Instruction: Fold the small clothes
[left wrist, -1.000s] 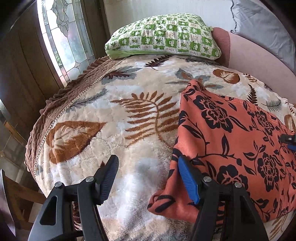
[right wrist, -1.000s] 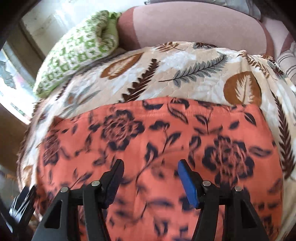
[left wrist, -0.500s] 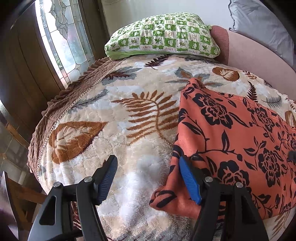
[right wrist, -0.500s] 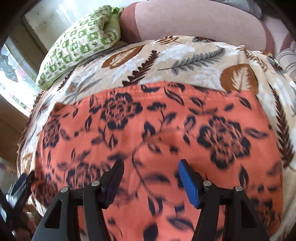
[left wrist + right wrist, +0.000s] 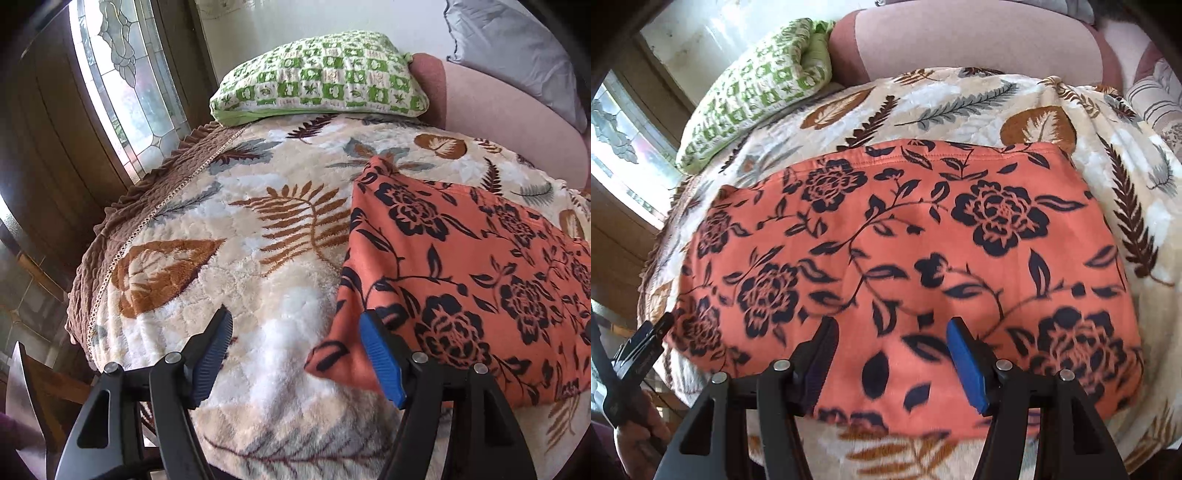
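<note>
Both grippers stand parted and empty: left gripper (image 5: 295, 354) hangs beside the orange floral garment's (image 5: 905, 251) near left corner, right gripper (image 5: 890, 354) over its near edge, likely lining up a fold; it lies flat on the leaf-print blanket (image 5: 229, 258)

Bed as I see it from both wrist cameras.
My views show a plush leaf-print blanket (image 5: 280, 258) covering the bed; directly on it lie an orange floral garment (image 5: 905, 251), spread flat, and a green checked pillow (image 5: 321, 77) at the far end.
</note>
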A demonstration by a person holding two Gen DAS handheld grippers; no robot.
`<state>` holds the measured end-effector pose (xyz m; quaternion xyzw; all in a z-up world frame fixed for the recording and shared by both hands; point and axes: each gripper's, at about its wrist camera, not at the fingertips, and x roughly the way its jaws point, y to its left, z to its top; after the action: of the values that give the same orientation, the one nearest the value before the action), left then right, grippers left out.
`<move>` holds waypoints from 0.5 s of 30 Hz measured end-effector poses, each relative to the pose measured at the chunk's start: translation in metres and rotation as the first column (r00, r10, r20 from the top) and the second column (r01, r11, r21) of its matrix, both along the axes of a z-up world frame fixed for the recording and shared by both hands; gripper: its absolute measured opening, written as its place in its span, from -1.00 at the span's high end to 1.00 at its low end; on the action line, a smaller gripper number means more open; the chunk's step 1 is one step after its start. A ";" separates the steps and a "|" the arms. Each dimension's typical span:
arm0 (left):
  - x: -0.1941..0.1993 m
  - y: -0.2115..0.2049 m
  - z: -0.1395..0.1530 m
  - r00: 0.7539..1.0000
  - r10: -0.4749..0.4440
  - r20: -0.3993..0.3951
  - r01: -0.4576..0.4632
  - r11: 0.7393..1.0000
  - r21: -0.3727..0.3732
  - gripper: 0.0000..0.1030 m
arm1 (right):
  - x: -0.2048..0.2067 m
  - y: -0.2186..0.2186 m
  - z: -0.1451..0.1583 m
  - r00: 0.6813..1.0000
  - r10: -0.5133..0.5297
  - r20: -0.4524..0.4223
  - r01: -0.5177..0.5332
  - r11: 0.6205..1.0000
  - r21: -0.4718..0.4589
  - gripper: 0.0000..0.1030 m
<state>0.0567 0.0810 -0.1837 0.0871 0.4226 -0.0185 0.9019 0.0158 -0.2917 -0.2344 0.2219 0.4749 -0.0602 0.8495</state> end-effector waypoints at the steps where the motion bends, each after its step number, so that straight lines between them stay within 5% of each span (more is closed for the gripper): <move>1: -0.004 0.000 0.002 1.000 -0.002 0.007 0.002 1.000 0.000 -0.40 | -0.005 0.000 -0.001 1.000 -0.008 0.005 0.008 1.000 -0.006 -0.25; 6: -0.014 0.000 0.006 1.000 -0.015 0.014 0.015 1.000 0.005 -0.40 | -0.014 -0.001 -0.029 0.998 -0.021 -0.061 0.020 1.000 -0.008 -0.25; 15: -0.030 0.003 0.012 0.999 -0.023 0.023 0.023 1.000 0.002 -0.40 | -0.030 0.016 -0.004 1.000 0.002 0.020 -0.003 0.998 0.055 -0.25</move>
<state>0.0271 0.0835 -0.1718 0.0927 0.4112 -0.0276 0.9064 -0.0140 -0.2761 -0.2387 0.2452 0.4680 -0.0439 0.8479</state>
